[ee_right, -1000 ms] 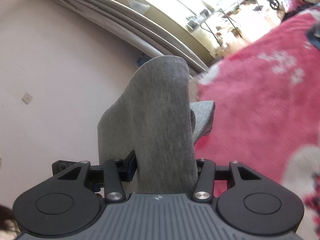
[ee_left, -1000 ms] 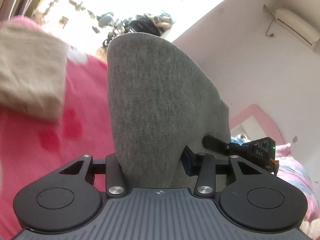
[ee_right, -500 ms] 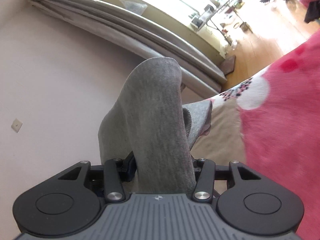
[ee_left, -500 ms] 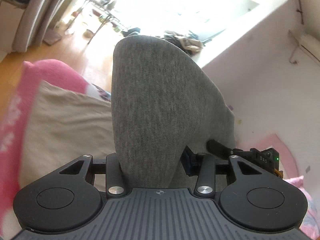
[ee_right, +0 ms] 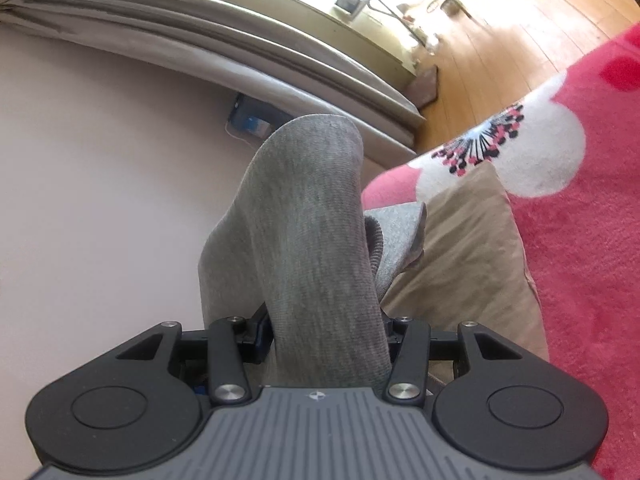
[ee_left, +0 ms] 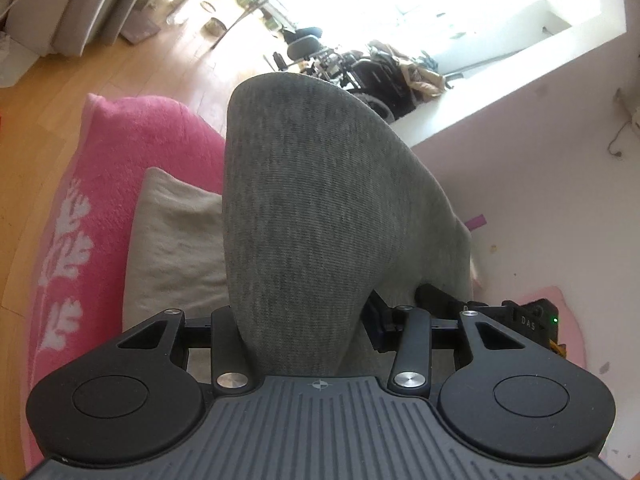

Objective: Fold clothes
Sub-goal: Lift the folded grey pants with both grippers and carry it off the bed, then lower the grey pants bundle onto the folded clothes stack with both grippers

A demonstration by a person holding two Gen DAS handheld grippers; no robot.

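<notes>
A grey knit garment (ee_left: 320,200) rises in a thick fold out of my left gripper (ee_left: 316,320), which is shut on it; the cloth hides the fingertips. The same grey garment (ee_right: 312,240) stands bunched in my right gripper (ee_right: 324,332), also shut on it, and a loose end droops to the right. The garment hangs stretched between the two grippers in the air. In the left wrist view, part of the right gripper (ee_left: 532,320) shows at the right edge of the cloth. A folded beige garment (ee_left: 176,248) (ee_right: 460,264) lies just below on the bed.
A pink blanket with white flower prints (ee_left: 132,152) (ee_right: 580,260) covers the bed under the beige piece. Beyond the bed's edge lies wooden floor (ee_left: 60,100) (ee_right: 500,40). A pale wall (ee_right: 100,180) and curtains (ee_right: 240,52) stand on the left of the right wrist view.
Both grippers have carried the grey garment sideways across the pink blanket to the bed's corner, over the folded beige garment. Both grips are unchanged.
</notes>
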